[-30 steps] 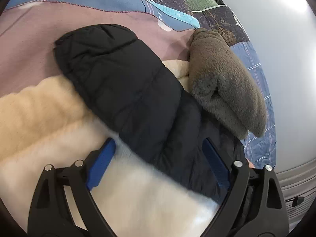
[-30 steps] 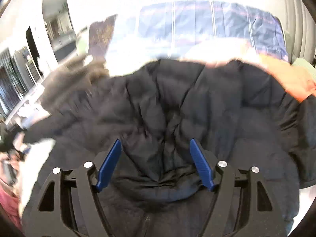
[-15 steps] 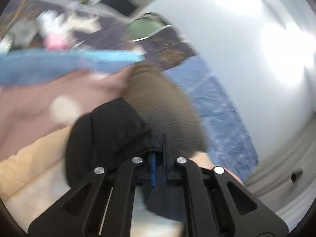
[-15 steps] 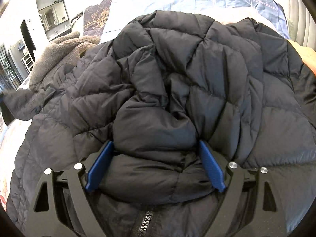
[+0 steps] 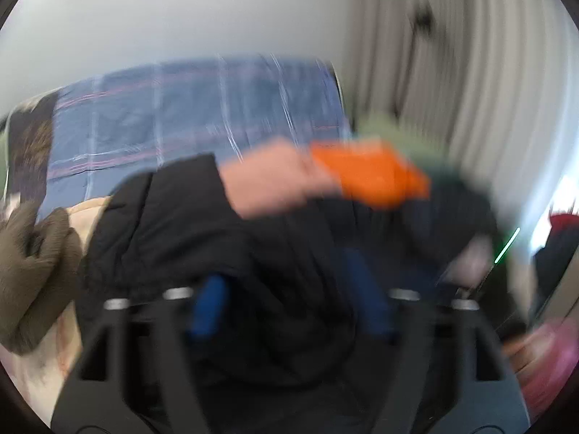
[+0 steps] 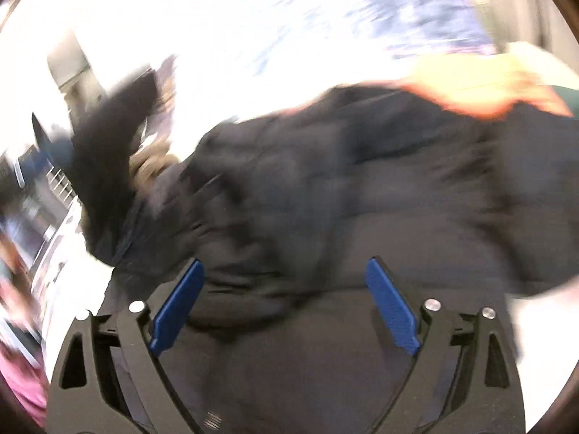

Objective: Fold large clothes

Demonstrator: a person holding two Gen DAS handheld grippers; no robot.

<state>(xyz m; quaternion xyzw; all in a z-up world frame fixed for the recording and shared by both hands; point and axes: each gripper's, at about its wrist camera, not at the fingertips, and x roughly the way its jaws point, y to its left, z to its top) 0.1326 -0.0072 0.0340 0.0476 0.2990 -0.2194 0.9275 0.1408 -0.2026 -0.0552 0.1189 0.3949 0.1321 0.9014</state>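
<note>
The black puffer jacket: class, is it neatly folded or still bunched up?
Still bunched: the black puffer jacket lies in rumpled heaps, one part flung up at left; blur hides finer detail.

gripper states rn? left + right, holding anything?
Left gripper: jaws opening, black puffer jacket bunched between the fingers; blur hides whether the pads press it.
Right gripper: jaws opening, wide apart over the jacket, gripping nothing.

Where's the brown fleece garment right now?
In the left wrist view the brown fleece garment lies at the far left edge, touching the left side of the black puffer jacket, below the blue plaid bedding.
</note>
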